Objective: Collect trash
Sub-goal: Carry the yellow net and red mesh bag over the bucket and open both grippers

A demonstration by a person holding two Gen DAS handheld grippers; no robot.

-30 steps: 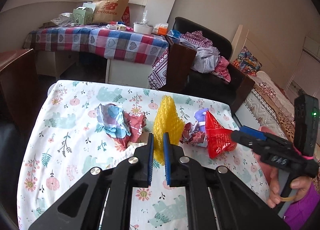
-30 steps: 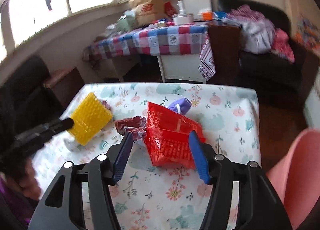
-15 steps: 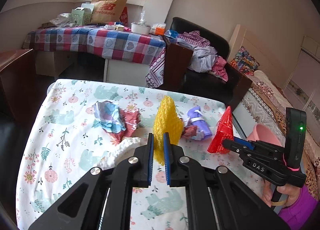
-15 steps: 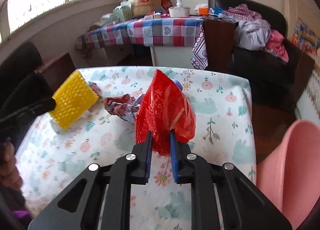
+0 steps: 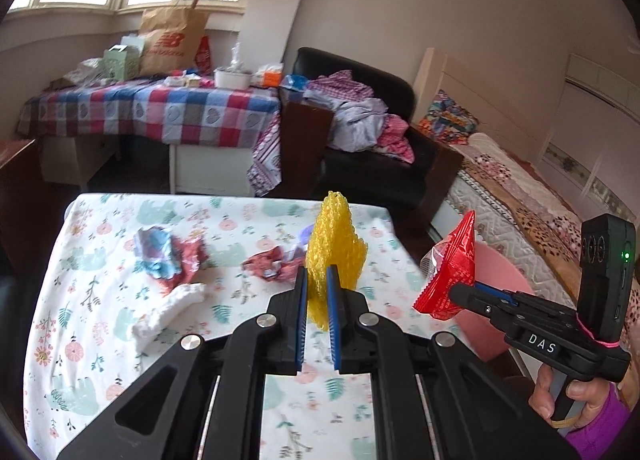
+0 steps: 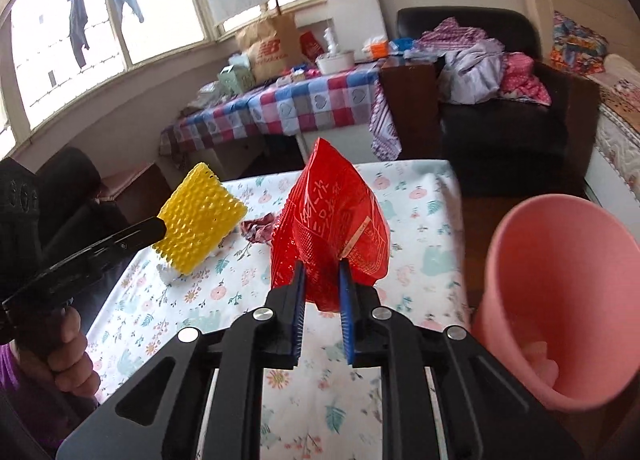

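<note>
My left gripper [image 5: 317, 280] is shut on a yellow bubble-wrap sheet [image 5: 334, 244] and holds it above the floral table [image 5: 100, 320]. The sheet also shows in the right wrist view [image 6: 200, 218]. My right gripper [image 6: 322, 274] is shut on a red plastic wrapper [image 6: 332, 220], held above the table's right part, left of a pink bin [image 6: 560, 300]. In the left wrist view the red wrapper [image 5: 452, 268] hangs past the table's right edge in front of the pink bin [image 5: 500, 272].
On the table lie a blue-and-red crumpled wrapper [image 5: 168, 252], a red crumpled wrapper [image 5: 272, 264] and a white tissue [image 5: 168, 312]. Behind stand a checkered table [image 5: 160, 112], a black armchair with clothes [image 5: 368, 128] and a bed [image 5: 520, 200].
My right gripper shut on the red wrapper, lifted it off the table and carried it right toward the pink bin. My left gripper rose a little with the yellow sheet.
</note>
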